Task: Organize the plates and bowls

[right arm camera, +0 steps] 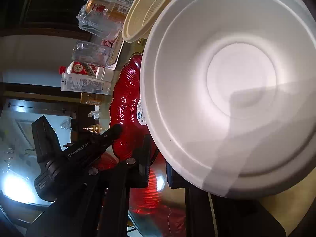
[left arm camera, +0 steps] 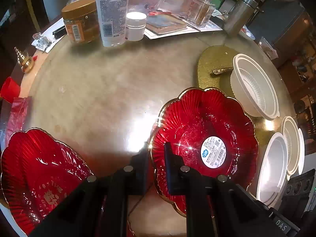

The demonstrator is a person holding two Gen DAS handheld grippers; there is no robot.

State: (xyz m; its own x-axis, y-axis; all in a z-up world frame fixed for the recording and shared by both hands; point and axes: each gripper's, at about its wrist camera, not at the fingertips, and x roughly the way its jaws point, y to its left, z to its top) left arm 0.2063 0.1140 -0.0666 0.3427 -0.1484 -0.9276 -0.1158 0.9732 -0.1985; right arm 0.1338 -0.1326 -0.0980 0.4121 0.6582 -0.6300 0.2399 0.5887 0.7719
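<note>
A red scalloped plate with a gold edge and a white label lies on the round table. My left gripper is shut on its near rim, one finger inside and one outside. A second red plate sits at the lower left. My right gripper is shut on the rim of a white plastic bowl, which is tilted and fills the right wrist view. There the red plate shows behind the bowl. Another white bowl rests on a gold mat.
Along the far edge stand a gold-lidded jar, a white tube, a small white bottle, a book and a metal cup. More white bowls are at the right. A red cup is at the left.
</note>
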